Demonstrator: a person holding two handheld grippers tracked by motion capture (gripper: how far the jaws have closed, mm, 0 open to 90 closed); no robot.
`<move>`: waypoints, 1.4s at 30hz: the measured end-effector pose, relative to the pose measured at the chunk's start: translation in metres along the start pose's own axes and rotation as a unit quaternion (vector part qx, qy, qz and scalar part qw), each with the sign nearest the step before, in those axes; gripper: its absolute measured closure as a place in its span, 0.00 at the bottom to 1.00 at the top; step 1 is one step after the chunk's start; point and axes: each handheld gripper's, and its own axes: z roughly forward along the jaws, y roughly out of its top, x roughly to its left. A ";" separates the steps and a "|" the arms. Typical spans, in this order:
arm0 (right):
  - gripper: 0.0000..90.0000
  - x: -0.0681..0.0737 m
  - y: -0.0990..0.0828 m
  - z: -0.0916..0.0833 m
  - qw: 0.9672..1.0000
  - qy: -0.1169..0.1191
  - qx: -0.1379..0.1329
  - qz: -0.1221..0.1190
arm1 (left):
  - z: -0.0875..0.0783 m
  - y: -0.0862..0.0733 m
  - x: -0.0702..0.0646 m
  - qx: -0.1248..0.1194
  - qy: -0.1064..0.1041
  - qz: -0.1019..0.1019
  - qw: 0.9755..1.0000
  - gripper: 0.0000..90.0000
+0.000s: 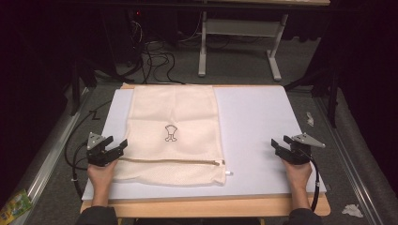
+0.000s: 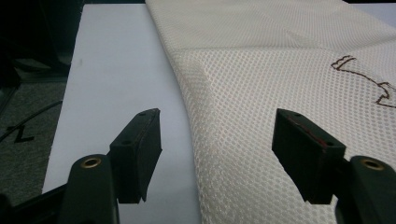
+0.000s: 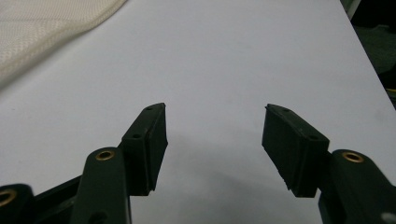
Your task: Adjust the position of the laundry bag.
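Observation:
A cream mesh laundry bag (image 1: 173, 133) lies flat on the white table mat (image 1: 263, 122), left of centre, with a small dark emblem (image 1: 171, 133) on it and a zipper (image 1: 169, 161) running across near its front edge. My left gripper (image 1: 117, 146) stands open at the bag's left edge; in the left gripper view (image 2: 217, 133) the mesh bag (image 2: 261, 107) lies under and between the jaws, untouched. My right gripper (image 1: 277, 146) stands open over bare mat near the right edge. In the right gripper view (image 3: 215, 126) nothing is between its jaws, and a corner of the bag (image 3: 46, 23) shows at top left.
The mat sits on a wooden tabletop (image 1: 202, 206). Grey carpet, cables (image 1: 155, 58) and a white desk frame (image 1: 239, 33) lie beyond the far edge. A metal rail (image 1: 47, 154) runs along the left, with a colourful packet (image 1: 16, 206) on the floor and crumpled paper (image 1: 352, 210) at right.

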 end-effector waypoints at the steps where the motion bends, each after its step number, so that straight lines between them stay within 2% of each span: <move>1: 0.46 0.000 0.000 0.000 1.000 -0.001 0.002 0.002 | 0.000 0.000 0.000 0.002 -0.001 0.000 1.000 0.37; 12: 0.46 0.002 0.001 0.002 1.000 -0.001 0.012 -0.009 | 0.000 0.000 -0.001 0.003 -0.008 0.008 1.000 0.37; 16: 0.49 0.002 0.002 0.002 1.000 -0.001 0.010 -0.010 | 0.002 0.002 0.002 0.013 -0.019 -0.003 1.000 0.37; 20: 0.51 0.000 0.002 0.001 1.000 0.004 0.008 0.002 | 0.004 0.004 0.006 0.024 -0.033 -0.018 0.999 0.35; 25: 0.51 -0.003 0.004 0.002 1.000 0.012 0.017 0.014 | 0.004 0.004 0.006 0.018 -0.037 -0.018 0.999 0.35; 26: 0.53 -0.003 0.005 0.002 1.000 0.012 0.016 0.016 | 0.003 0.005 0.003 0.011 -0.029 -0.013 0.999 0.39; 28: 0.54 -0.003 0.006 0.001 1.000 0.014 0.013 0.014 | 0.002 0.006 0.002 0.012 -0.029 -0.015 0.999 0.39; 30: 0.56 0.000 0.006 -0.002 1.000 0.023 0.006 0.017 | 0.002 0.008 0.001 0.019 -0.037 -0.015 0.999 0.38; 31: 0.56 0.001 0.006 -0.001 0.999 0.027 0.009 0.015 | 0.001 0.011 -0.002 0.029 -0.036 0.003 0.999 0.38; 33: 0.57 0.004 0.006 0.000 0.999 0.030 0.013 0.007 | 0.001 0.013 -0.004 0.034 -0.033 0.011 0.999 0.40; 35: 0.57 0.005 0.007 0.000 0.999 0.031 0.017 0.009 | 0.000 0.014 -0.004 0.034 -0.035 0.008 0.999 0.40; 38: 0.56 0.008 0.009 0.001 0.999 0.040 0.020 0.007 | 0.001 0.016 -0.002 0.040 -0.039 -0.009 0.998 0.40; 42: 0.58 0.011 0.010 0.001 0.998 0.052 0.022 0.014 | 0.001 0.017 -0.004 0.056 -0.042 -0.008 0.998 0.38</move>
